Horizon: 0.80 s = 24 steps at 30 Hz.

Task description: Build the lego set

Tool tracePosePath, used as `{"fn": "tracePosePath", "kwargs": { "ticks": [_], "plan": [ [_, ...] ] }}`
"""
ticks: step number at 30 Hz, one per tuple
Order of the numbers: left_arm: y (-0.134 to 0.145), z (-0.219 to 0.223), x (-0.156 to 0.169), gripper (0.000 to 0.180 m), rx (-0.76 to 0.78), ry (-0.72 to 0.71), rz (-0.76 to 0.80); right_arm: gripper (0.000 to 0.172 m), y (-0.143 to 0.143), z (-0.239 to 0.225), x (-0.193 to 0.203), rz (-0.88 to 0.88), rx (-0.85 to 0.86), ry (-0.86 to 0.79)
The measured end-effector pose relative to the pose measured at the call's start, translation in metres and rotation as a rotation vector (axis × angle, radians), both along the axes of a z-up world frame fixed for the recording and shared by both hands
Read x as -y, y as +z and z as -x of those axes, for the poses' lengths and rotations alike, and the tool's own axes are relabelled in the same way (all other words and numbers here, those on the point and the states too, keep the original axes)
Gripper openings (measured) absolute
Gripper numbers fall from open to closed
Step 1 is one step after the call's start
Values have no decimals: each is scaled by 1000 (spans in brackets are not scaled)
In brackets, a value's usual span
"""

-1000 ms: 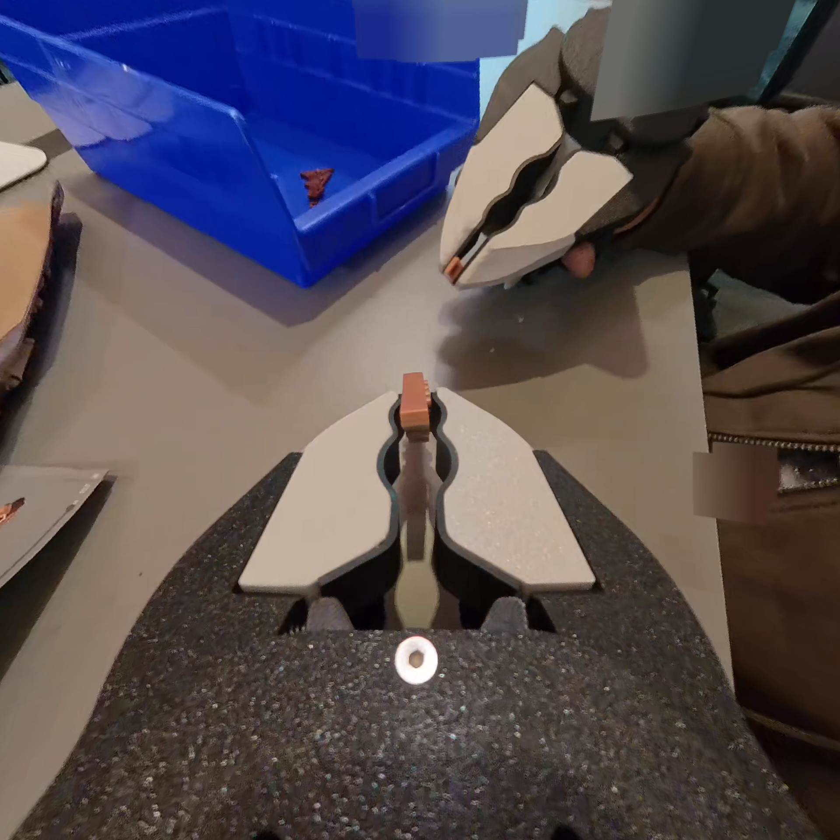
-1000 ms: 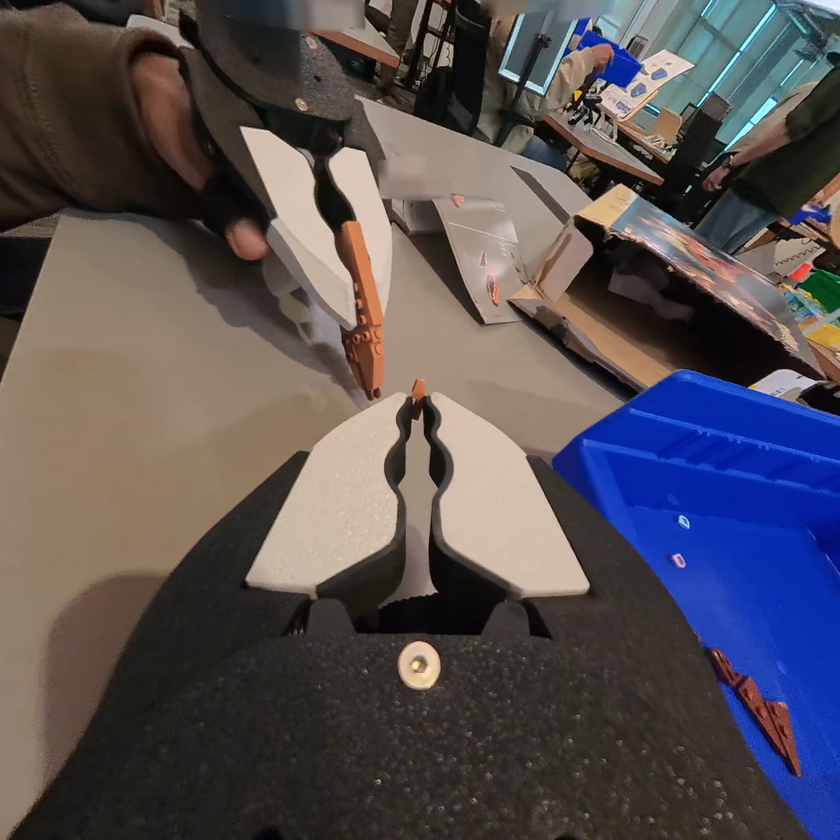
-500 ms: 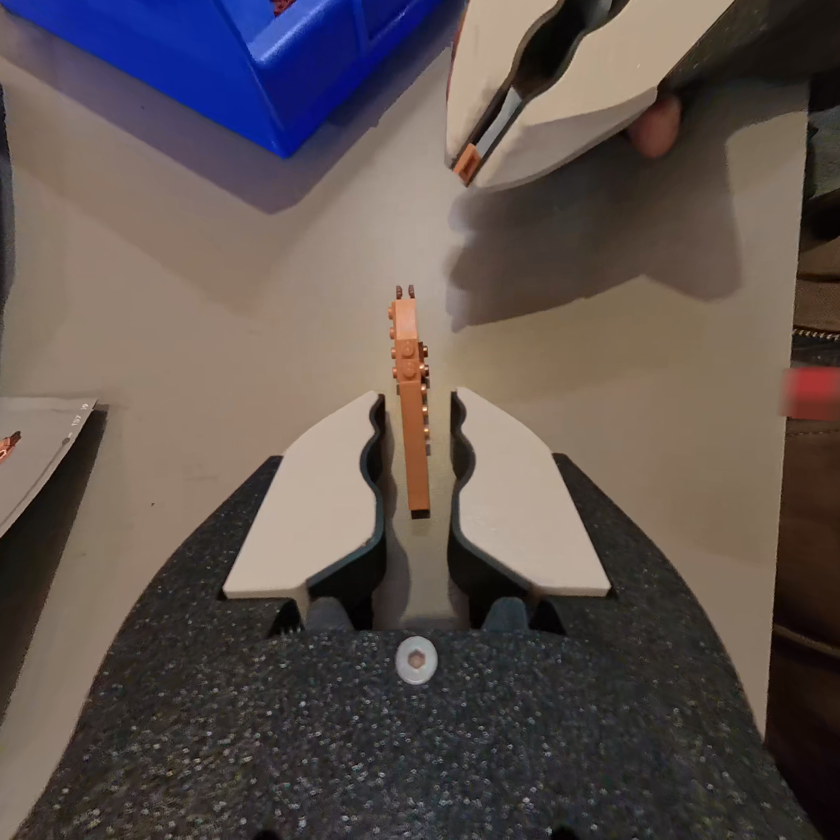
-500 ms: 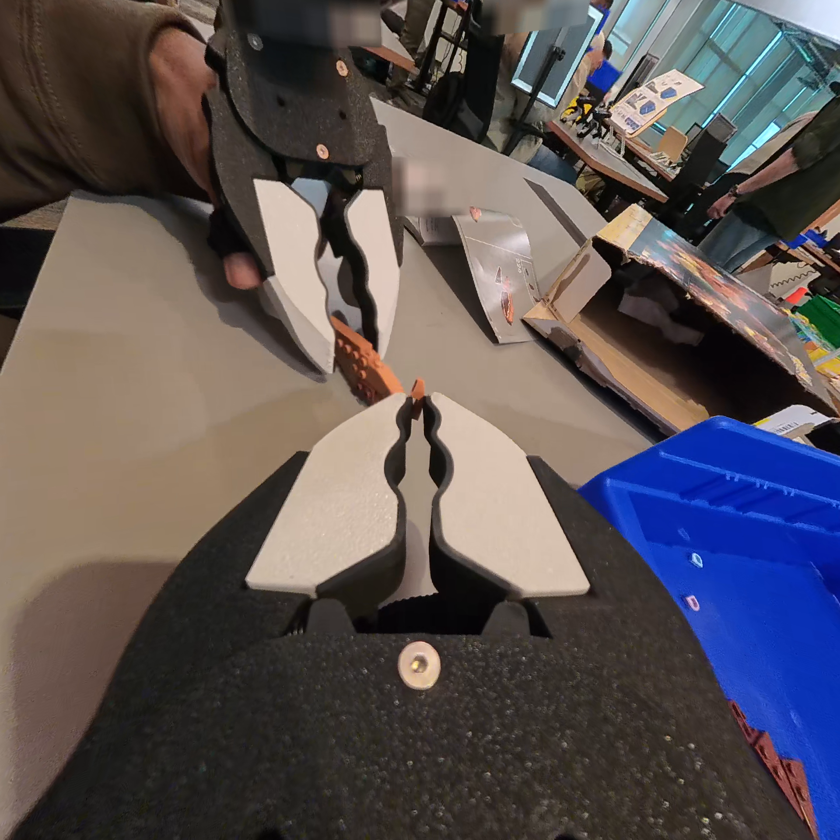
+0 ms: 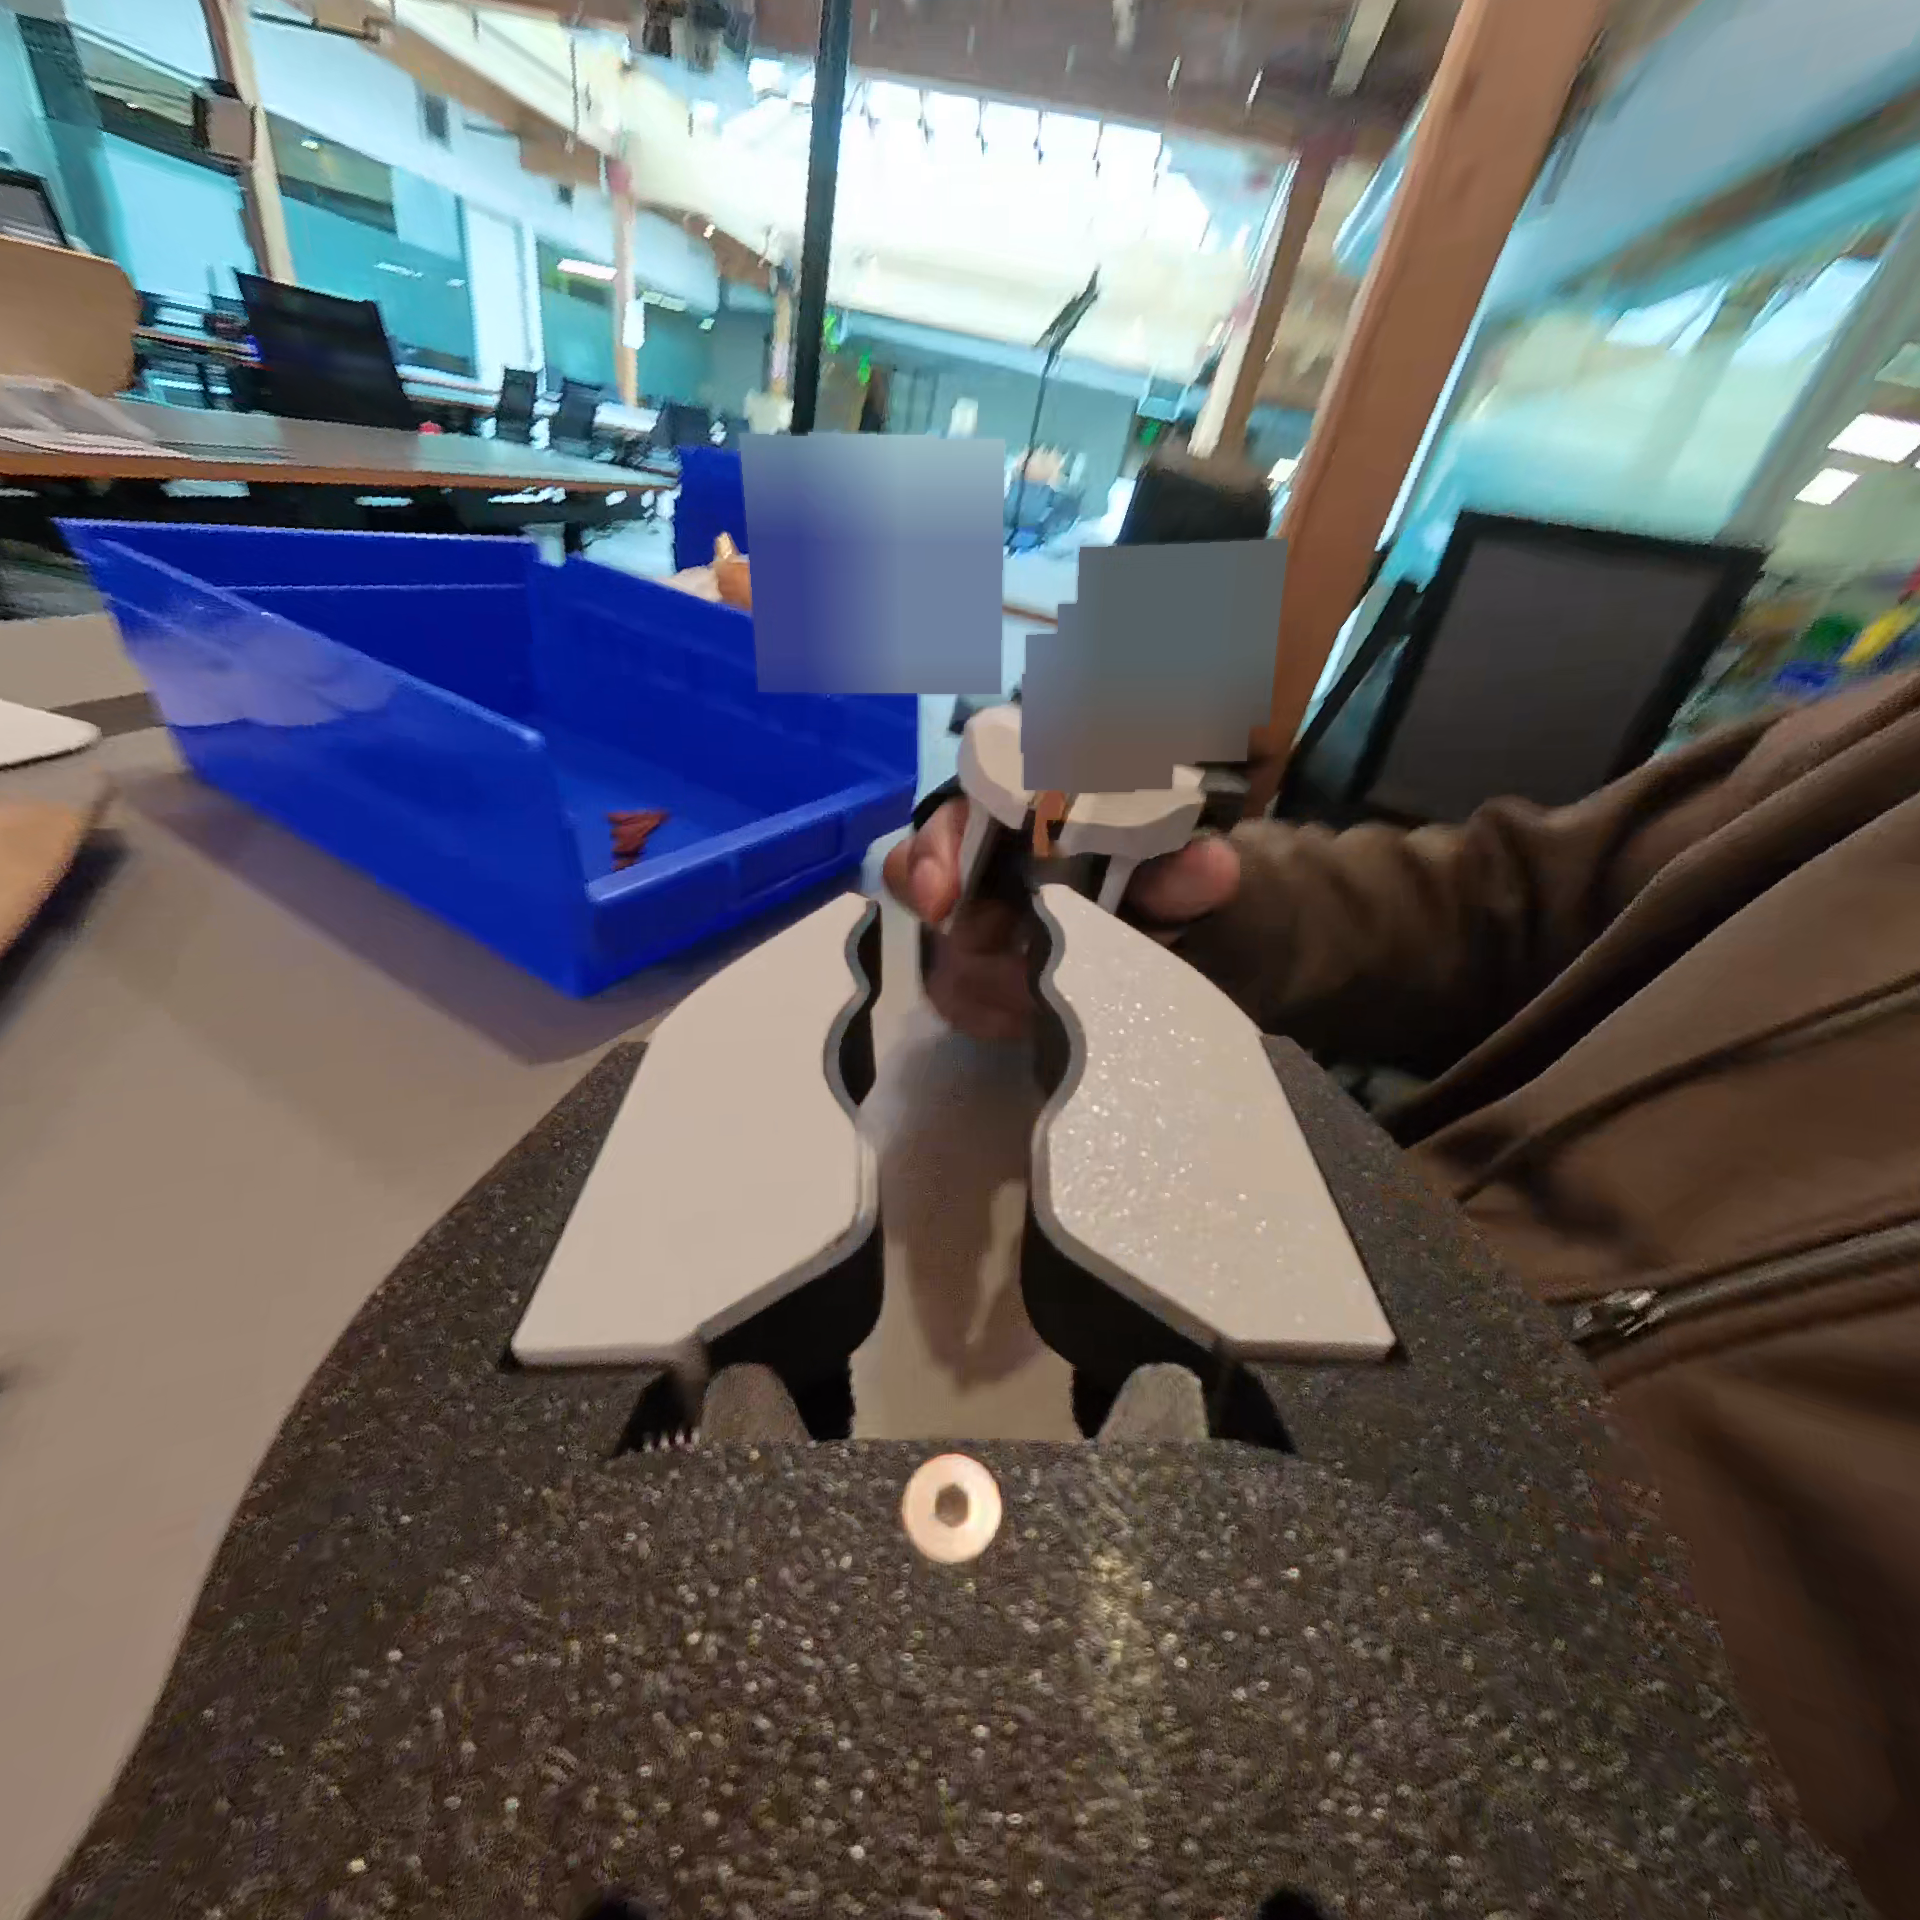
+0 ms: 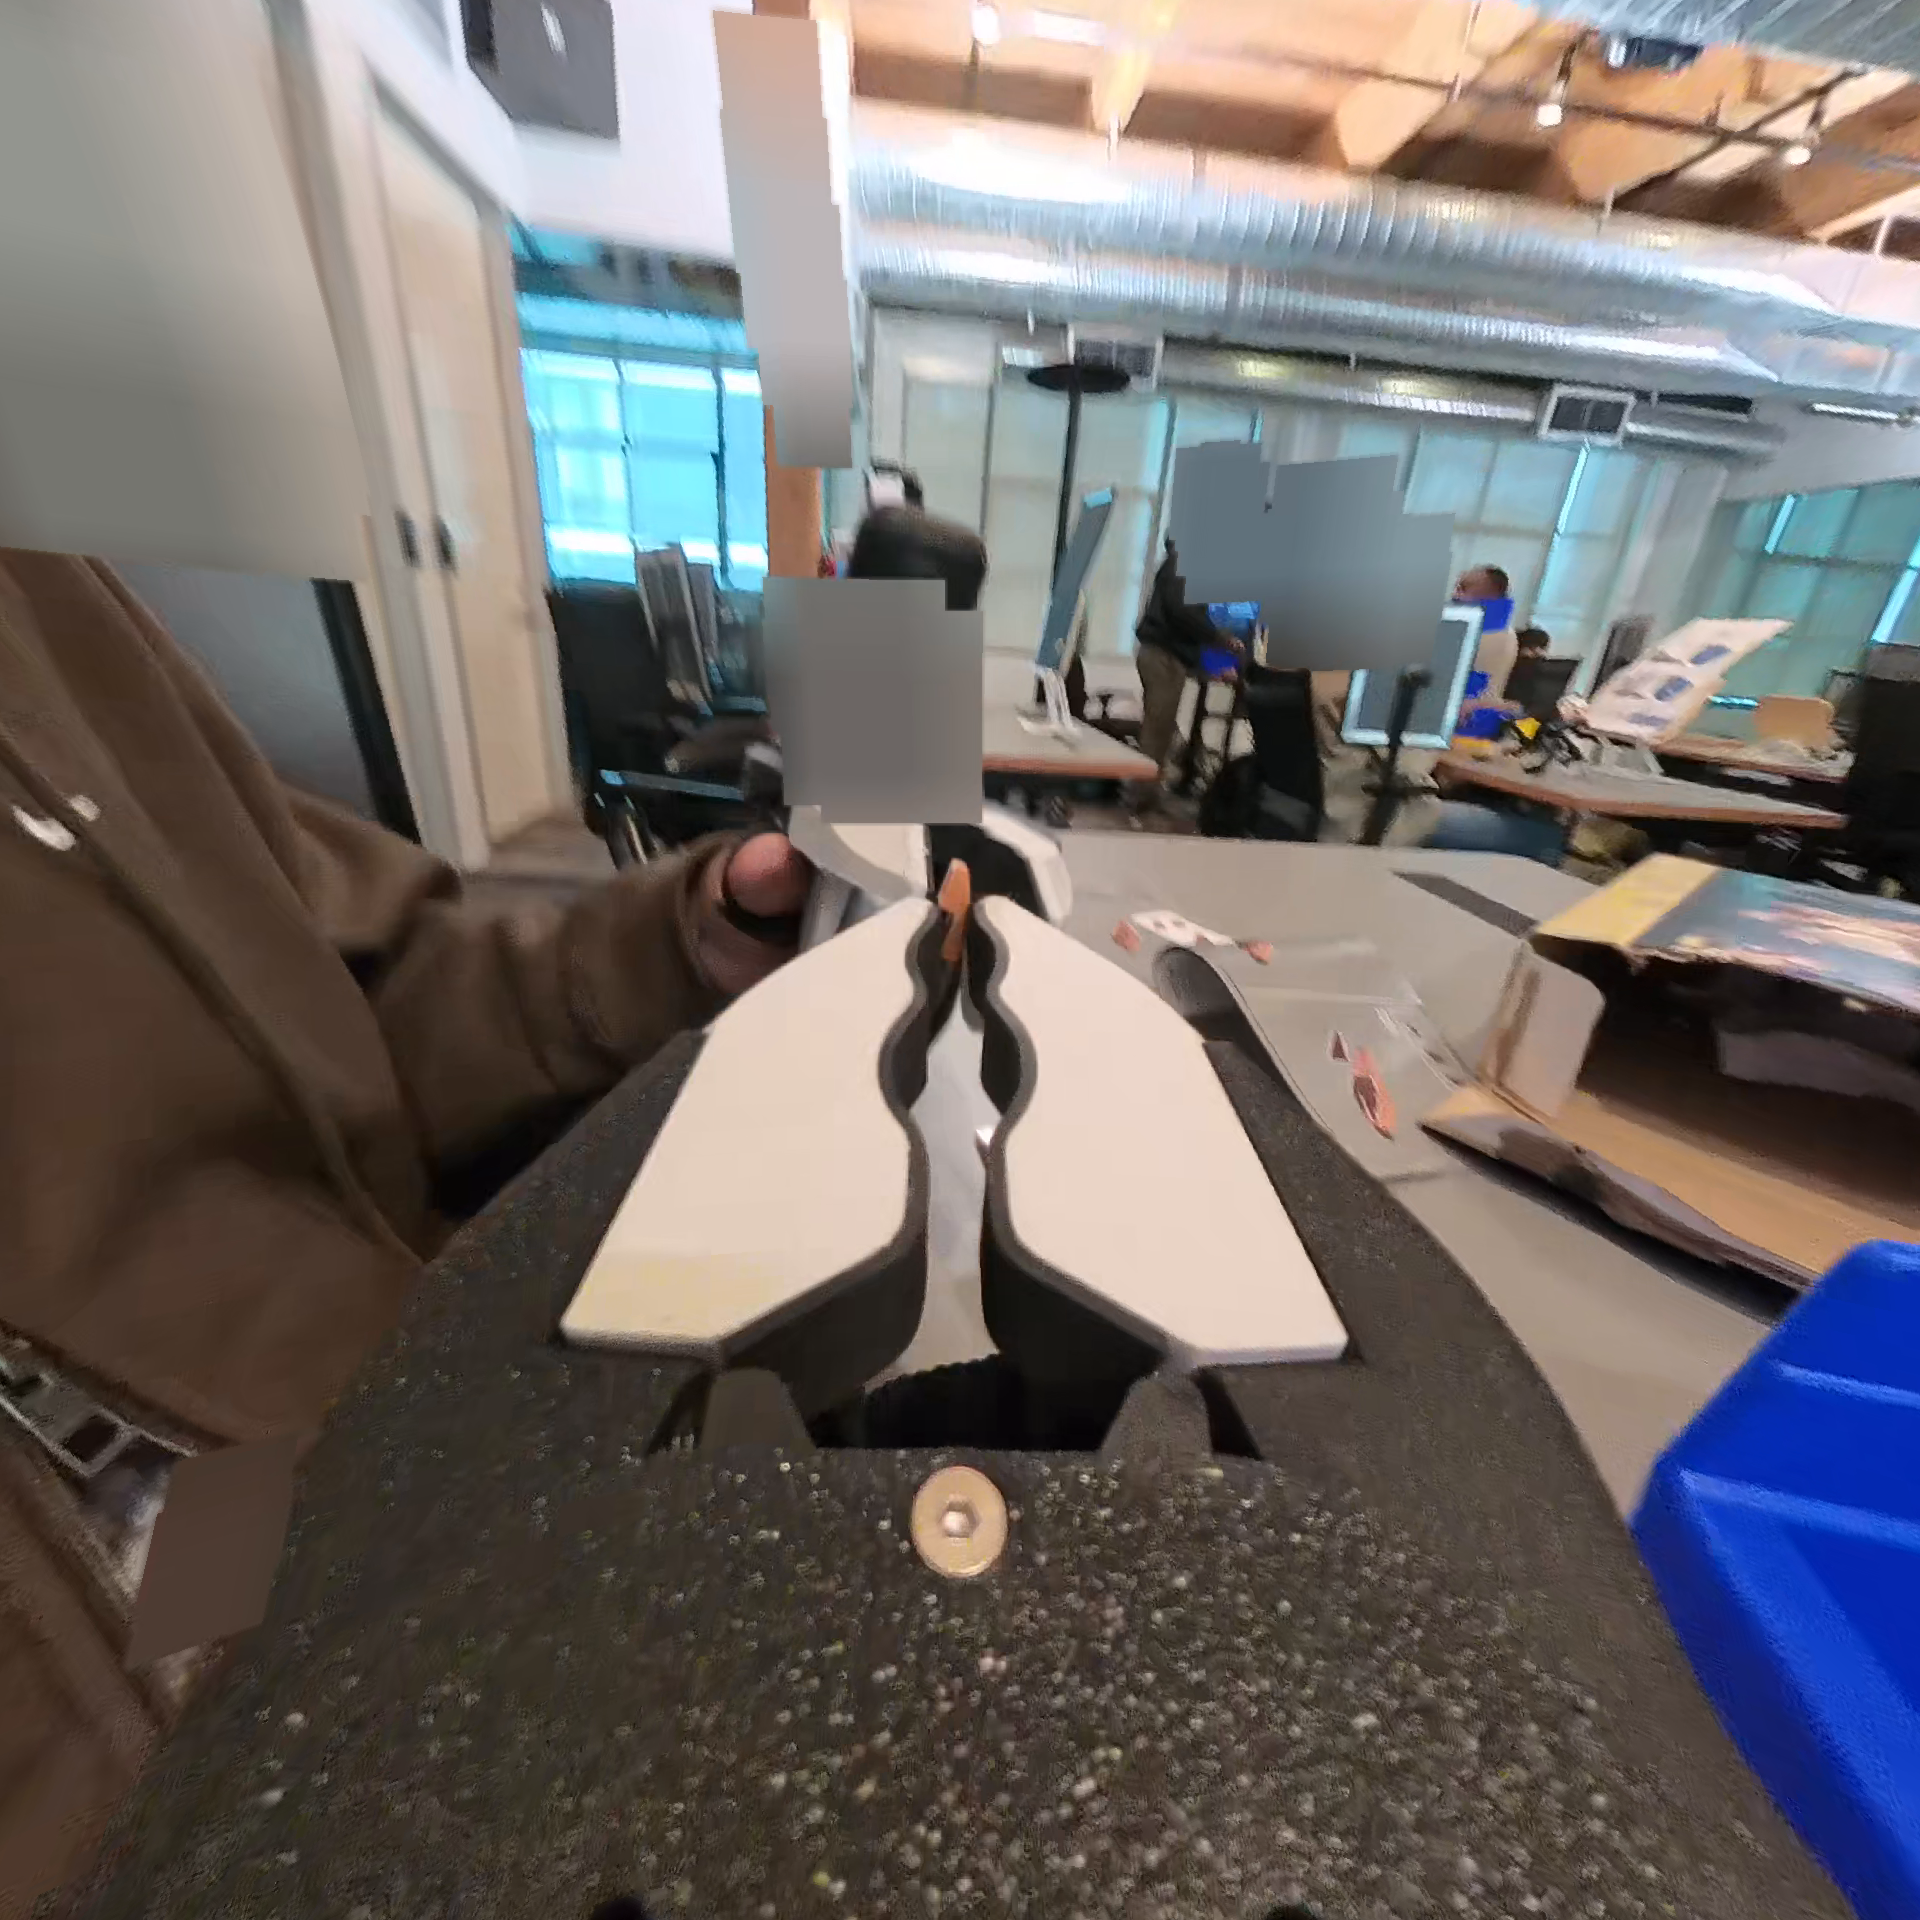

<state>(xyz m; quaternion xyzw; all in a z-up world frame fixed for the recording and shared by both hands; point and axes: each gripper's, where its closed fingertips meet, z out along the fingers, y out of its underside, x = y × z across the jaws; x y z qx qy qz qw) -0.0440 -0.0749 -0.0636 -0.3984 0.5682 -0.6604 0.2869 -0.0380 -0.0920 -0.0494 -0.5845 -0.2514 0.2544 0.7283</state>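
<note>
My left gripper (image 5: 956, 920) is open with nothing between its pads; it is raised and faces my right gripper. My right gripper (image 6: 954, 912) is shut on a small thin orange Lego piece (image 6: 952, 896) that sticks out past its fingertips. In the left wrist view the right gripper (image 5: 1044, 831) shows end-on, close ahead, with the orange piece (image 5: 1049, 816) between its pads. The left gripper's white fingers (image 6: 1034, 852) show just beyond the right one's tips. The long orange plate is in neither view.
A blue bin (image 5: 416, 748) with dark red pieces (image 5: 634, 831) stands on the grey table (image 5: 260, 1039); its corner shows in the right wrist view (image 6: 1787, 1558). An open cardboard box (image 6: 1662, 1039) and a clear bag with small pieces (image 6: 1371, 1060) lie at the right. A brown sleeve (image 5: 1558, 987) is close. Only a small space, under 4 cm, lies between the two pairs of fingers.
My left gripper opened and let the long orange plate go onto the table. Both grippers then tilted up and now face each other. The right gripper stayed shut on its small piece.
</note>
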Motion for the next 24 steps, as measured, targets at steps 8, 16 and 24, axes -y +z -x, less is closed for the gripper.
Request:
{"fn": "tracePosePath", "kwargs": {
  "ticks": [8,16,24],
  "plan": [
    [10,-11,16,23,-102,-160,393,4,-6,2,-5,-16,34,4],
    [1,-16,14,23,-203,-199,541,4,-15,-1,-12,-13,113,-57],
    [-7,-20,17,11,-248,-196,549,4,-20,-4,-17,-20,164,-99]
  ]
}}
